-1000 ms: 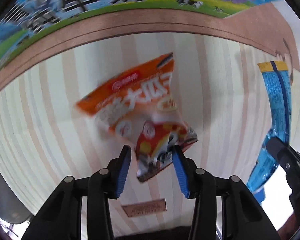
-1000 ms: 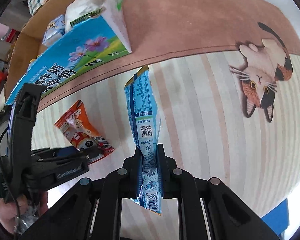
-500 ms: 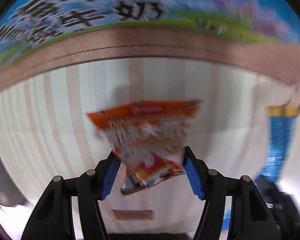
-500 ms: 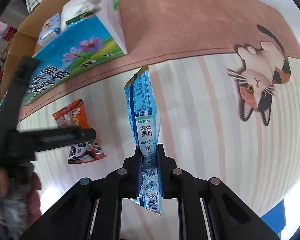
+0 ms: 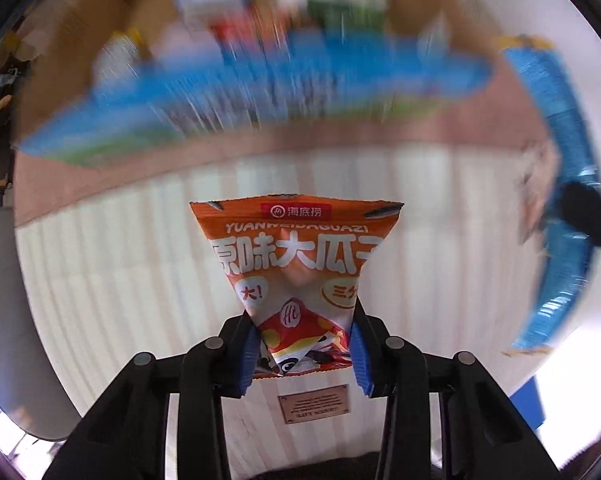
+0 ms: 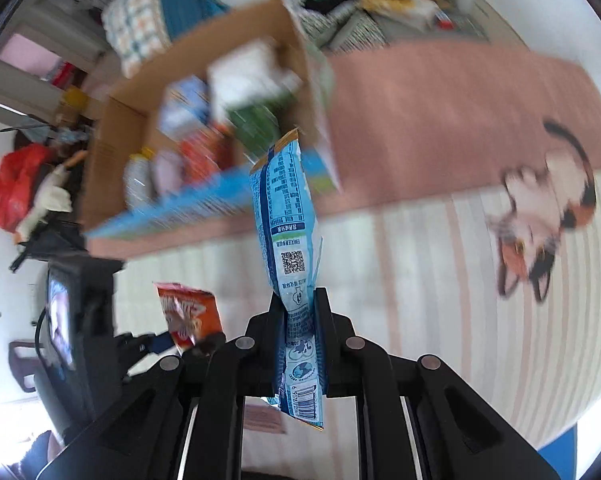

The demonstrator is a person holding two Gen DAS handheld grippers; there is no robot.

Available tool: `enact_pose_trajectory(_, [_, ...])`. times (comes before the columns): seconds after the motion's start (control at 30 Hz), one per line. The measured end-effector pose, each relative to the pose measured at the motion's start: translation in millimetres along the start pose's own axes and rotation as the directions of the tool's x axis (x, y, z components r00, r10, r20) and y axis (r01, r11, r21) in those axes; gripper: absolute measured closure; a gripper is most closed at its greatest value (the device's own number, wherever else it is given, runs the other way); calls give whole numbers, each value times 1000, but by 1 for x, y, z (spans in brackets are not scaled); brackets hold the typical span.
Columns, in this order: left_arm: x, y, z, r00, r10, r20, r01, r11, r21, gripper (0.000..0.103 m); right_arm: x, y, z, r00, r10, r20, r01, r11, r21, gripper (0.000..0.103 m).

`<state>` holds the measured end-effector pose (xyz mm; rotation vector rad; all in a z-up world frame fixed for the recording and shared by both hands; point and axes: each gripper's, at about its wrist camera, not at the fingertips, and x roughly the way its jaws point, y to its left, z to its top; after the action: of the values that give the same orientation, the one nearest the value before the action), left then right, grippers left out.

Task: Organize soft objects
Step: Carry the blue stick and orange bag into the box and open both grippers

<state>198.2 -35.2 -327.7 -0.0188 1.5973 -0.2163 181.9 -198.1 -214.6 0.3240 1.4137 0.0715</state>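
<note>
My left gripper [image 5: 302, 354] is shut on an orange snack packet [image 5: 296, 264] and holds it up off the striped mat. The packet also shows in the right wrist view [image 6: 188, 314], with the left gripper [image 6: 180, 340] under it. My right gripper [image 6: 300, 320] is shut on a long blue snack packet [image 6: 286, 216], which stands upright between its fingers. The blue packet shows at the far right of the left wrist view [image 5: 560, 184]. An open cardboard box [image 6: 204, 92] with a blue printed side stands behind, holding several packets.
The floor has a cream striped mat [image 6: 440, 280] with a pink border [image 6: 440, 120] and a cat print [image 6: 540, 208]. A red bag [image 6: 16, 184] and clutter lie left of the box. A small label [image 5: 312, 402] is sewn on the mat's near edge.
My left gripper has closed on the orange packet and lifted it off the mat. Both grippers have risen and tilted, so the open box top has come into view.
</note>
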Motion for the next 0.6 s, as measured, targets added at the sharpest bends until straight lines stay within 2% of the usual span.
enact_pose_trajectory(0.13, [-69,21,50,993,-34,114,36,999,-16,68,-31,34,41,997,27,69,-22,997,-68,89])
enact_pose_trajectory(0.2, [-100,44,93,987,-5,161,9,1000,-26,68,-35,50,63,996,13,90,-5,996,-95,89])
enact_pose_trajectory(0.27, [-133,69,143,978,58,202,-51,998,-43,68,-31,63,91,994,-25,111,37,993,-114,89])
enact_pose_trajectory(0.3, [-139,77,152,974,90,206,-81,995,-50,68,-27,67,103,993,-38,109,50,992,-117,89])
enact_pose_trajectory(0.43, [-118,118,220,975,175,137,-162,982,-101,68,9,77,152,992,-106,69,113,988,-106,89])
enact_pose_trajectory(0.53, [-87,133,240,974,207,92,-198,975,-105,68,39,81,180,984,-175,45,179,977,-119,89])
enact_pose_trajectory(0.6, [-79,136,248,976,209,59,-202,973,-116,68,60,81,196,976,-216,24,217,967,-133,89])
